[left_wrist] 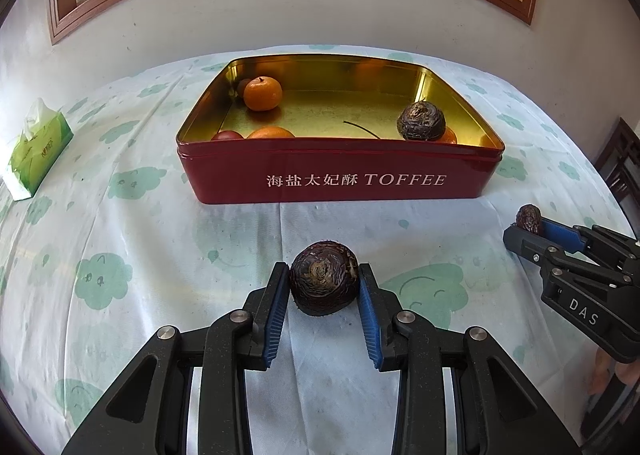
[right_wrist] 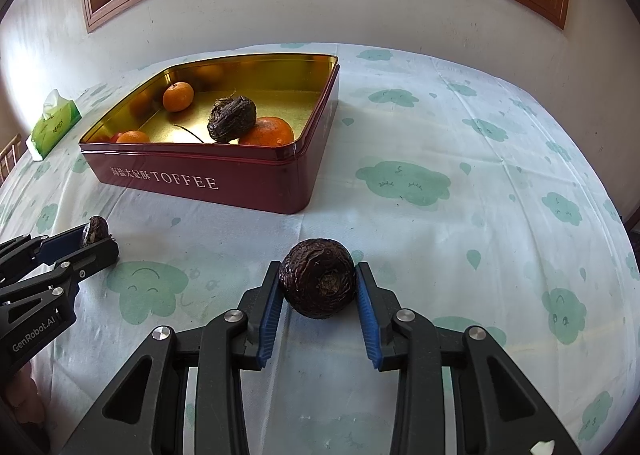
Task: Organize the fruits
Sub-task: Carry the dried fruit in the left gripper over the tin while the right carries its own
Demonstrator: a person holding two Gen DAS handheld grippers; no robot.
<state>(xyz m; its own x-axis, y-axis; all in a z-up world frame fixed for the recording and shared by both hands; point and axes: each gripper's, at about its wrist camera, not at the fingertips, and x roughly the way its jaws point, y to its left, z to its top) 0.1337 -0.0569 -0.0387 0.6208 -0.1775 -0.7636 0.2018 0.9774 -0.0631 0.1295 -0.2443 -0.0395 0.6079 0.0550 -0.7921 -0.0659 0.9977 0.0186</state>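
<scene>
Pinching wrinkled passion fruit [left_wrist: 323,282], both left tongs [left_wrist: 324,287] and right tongs [right_wrist: 318,285] are risking slips short of the toffee tin [left_wrist: 340,175] ahead.

Black hand-held gripper [left_wrist: 324,279], blue ribbed pads [left_wrist: 277,315]

The left gripper [left_wrist: 324,285] is sitting at lower centre of its view, jaws pinching a fruit [left_wrist: 324,283]. The right gripper [right_wrist: 317,283] is doing likewise, clamping another fruit [right_wrist: 318,283], and is showing at the left view's right edge.
</scene>
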